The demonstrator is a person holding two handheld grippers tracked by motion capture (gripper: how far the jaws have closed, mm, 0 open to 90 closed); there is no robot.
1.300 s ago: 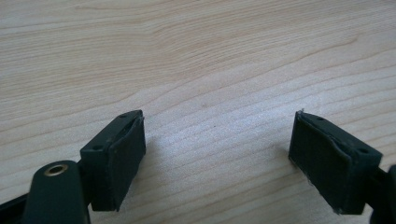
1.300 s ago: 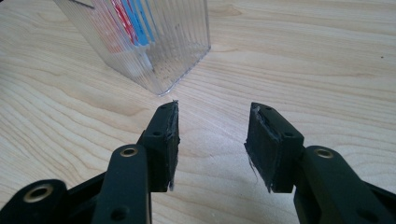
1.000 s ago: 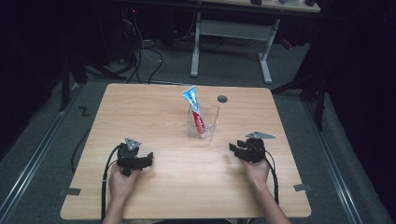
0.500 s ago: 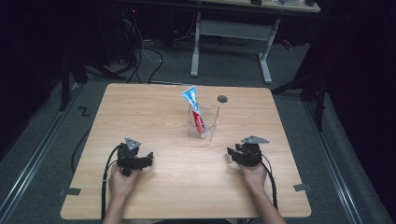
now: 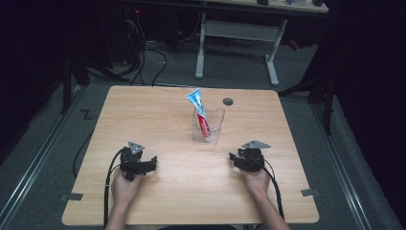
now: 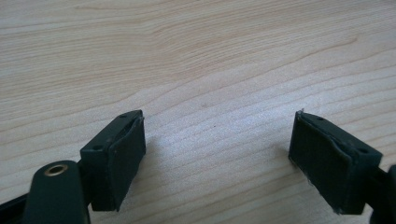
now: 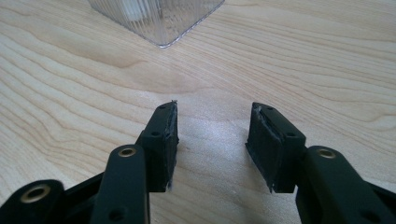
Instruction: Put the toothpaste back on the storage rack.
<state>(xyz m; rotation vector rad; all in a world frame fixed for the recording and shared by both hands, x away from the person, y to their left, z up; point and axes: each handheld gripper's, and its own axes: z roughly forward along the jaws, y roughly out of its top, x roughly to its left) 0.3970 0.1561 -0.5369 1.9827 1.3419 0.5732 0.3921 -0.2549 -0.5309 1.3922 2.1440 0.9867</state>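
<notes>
Standing between both spread, empty tools [image 5: 152, 160] [image 5: 233, 157], a clear cup [image 5: 208, 125] holds a toothpaste tube [image 5: 200, 111] upright.

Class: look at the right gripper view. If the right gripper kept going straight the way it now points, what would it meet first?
Probably the clear plastic container: its near corner sits just ahead of the open right gripper, slightly left of centre, though depth is hard to judge.
</notes>
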